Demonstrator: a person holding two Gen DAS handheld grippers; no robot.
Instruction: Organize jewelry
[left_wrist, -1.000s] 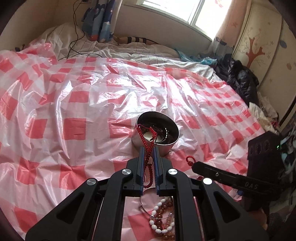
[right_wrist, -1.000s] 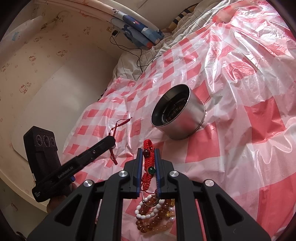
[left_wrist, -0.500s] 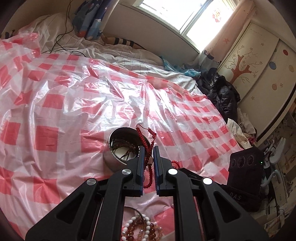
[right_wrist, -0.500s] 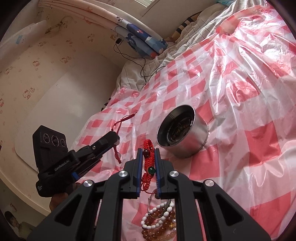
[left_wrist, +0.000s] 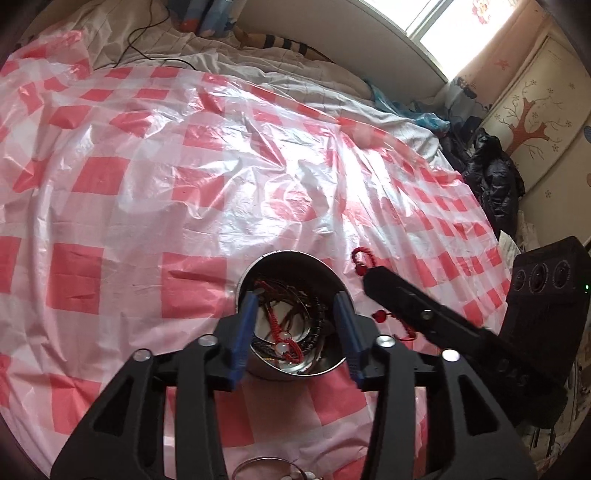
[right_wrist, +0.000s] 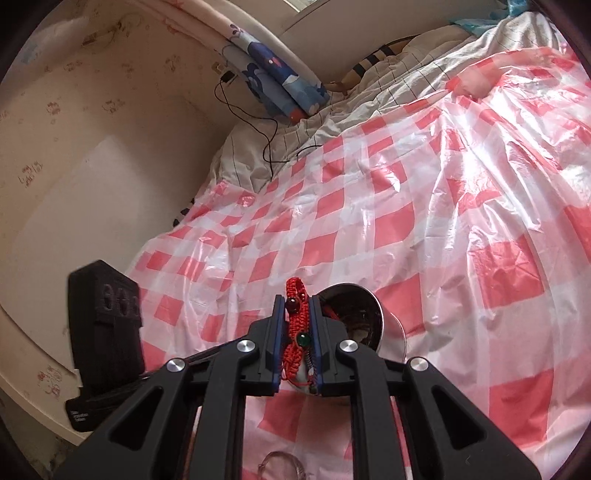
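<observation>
A round steel tin (left_wrist: 291, 369) sits on the red-checked plastic sheet (left_wrist: 147, 184) with several bracelets inside, a red cord bracelet (left_wrist: 280, 338) with a pale bead on top. My left gripper (left_wrist: 295, 310) is open and empty, its jaws straddling the tin's mouth. My right gripper (right_wrist: 298, 314) is shut on a red braided bracelet (right_wrist: 294, 317) with a dark red and a green bead, just left of the tin (right_wrist: 388, 328). In the left wrist view the right gripper (left_wrist: 384, 284) holds that bracelet (left_wrist: 360, 256) beside the tin.
More loose jewelry, a metal ring (left_wrist: 258, 467) and beads, lies at the near edge of the sheet; the ring also shows in the right wrist view (right_wrist: 280, 465). Bedding, a cable (right_wrist: 269, 140) and a blue pillow (right_wrist: 280, 81) lie beyond the sheet. Dark clothes (left_wrist: 491, 177) are piled at the right.
My left gripper has opened and let the red cord bracelet drop into the tin. My right gripper has lifted its red braided bracelet and moved it up beside the tin.
</observation>
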